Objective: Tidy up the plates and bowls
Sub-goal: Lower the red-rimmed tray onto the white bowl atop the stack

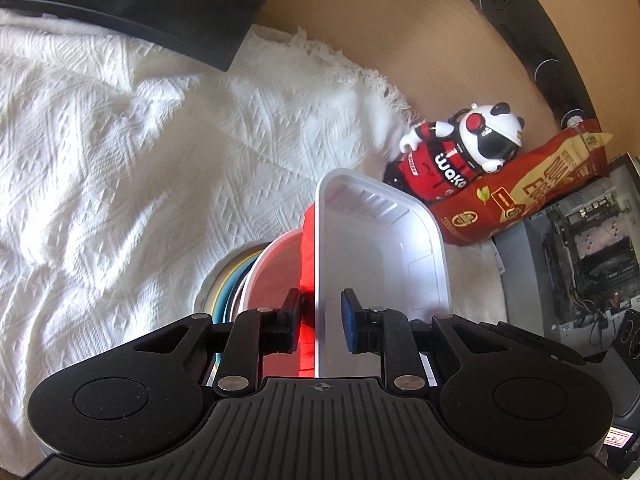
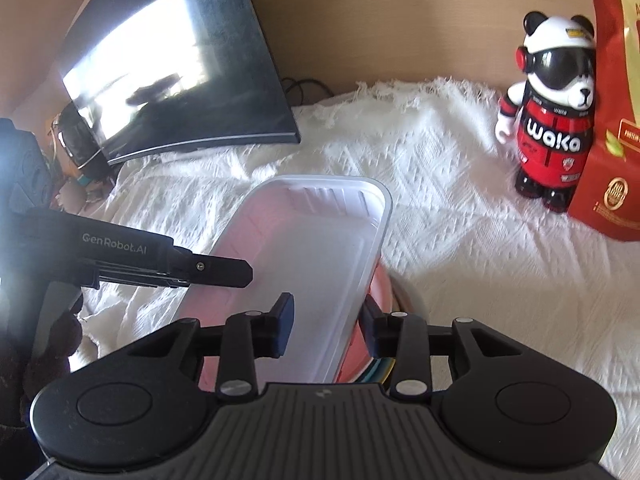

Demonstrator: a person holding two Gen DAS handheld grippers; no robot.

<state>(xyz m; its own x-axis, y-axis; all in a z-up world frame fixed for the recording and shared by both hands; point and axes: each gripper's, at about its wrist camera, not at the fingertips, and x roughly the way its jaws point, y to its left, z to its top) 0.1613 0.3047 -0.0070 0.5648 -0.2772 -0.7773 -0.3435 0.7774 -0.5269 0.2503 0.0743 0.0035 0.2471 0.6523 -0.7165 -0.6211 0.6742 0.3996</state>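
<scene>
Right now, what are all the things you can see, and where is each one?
white tray: one, white plastic, tilted up above the stack of dishes, its rim between both sets of jaws
red dish: one, red, just behind the tray
stacked plates: several, white, blue and yellowish rims, on the cloth under the tray
tablecloth: one, white, woven, covering the table
panda figure: one, black, white and red, standing at the cloth's far right
snack bag: one, red, beside the panda
monitor: one, black, back left
computer case: one, open-sided, grey, far right
left gripper: black, jaws around the tray's rim
right gripper: black, jaws around the tray's other rim
</scene>
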